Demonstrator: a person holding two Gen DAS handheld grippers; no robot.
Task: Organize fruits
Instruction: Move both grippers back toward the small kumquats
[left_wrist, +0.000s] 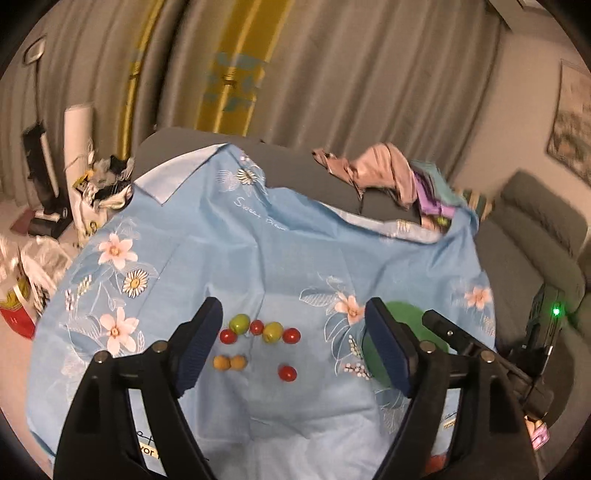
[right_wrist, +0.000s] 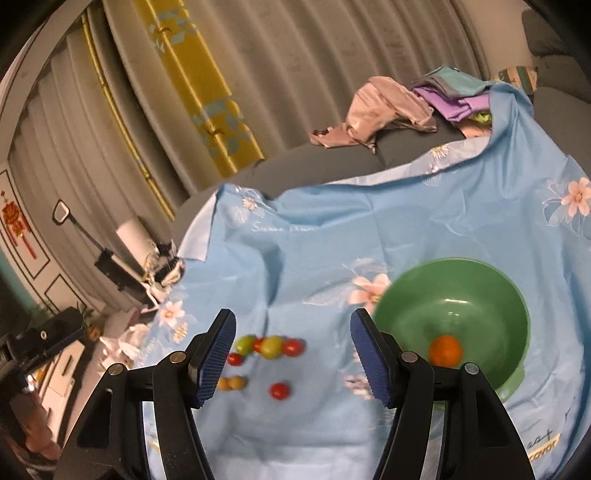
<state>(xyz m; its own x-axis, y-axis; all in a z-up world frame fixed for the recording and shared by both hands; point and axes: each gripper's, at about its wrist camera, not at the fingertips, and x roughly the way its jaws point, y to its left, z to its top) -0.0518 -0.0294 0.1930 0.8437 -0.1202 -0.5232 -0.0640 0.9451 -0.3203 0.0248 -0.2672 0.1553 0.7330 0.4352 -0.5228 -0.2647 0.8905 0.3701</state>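
Small fruits lie on a light blue floral cloth (left_wrist: 258, 258): several red tomatoes (left_wrist: 287, 373), two green fruits (left_wrist: 238, 323) and two yellow ones (left_wrist: 229, 363). The same cluster shows in the right wrist view (right_wrist: 272, 347). A green bowl (right_wrist: 491, 284) holds one orange fruit (right_wrist: 445, 350); the bowl also shows in the left wrist view (left_wrist: 410, 317), behind my finger. My left gripper (left_wrist: 295, 347) is open and empty above the fruits. My right gripper (right_wrist: 293, 354) is open and empty, the bowl just to its right. Part of the right gripper shows in the left wrist view (left_wrist: 461, 339).
A pile of pink, purple and teal clothes (left_wrist: 399, 181) lies at the far edge of the grey surface (right_wrist: 332, 155). A grey sofa (left_wrist: 535, 229) stands to the right. Bags and clutter (left_wrist: 99, 184) sit on the floor at left, before grey curtains (left_wrist: 351, 74).
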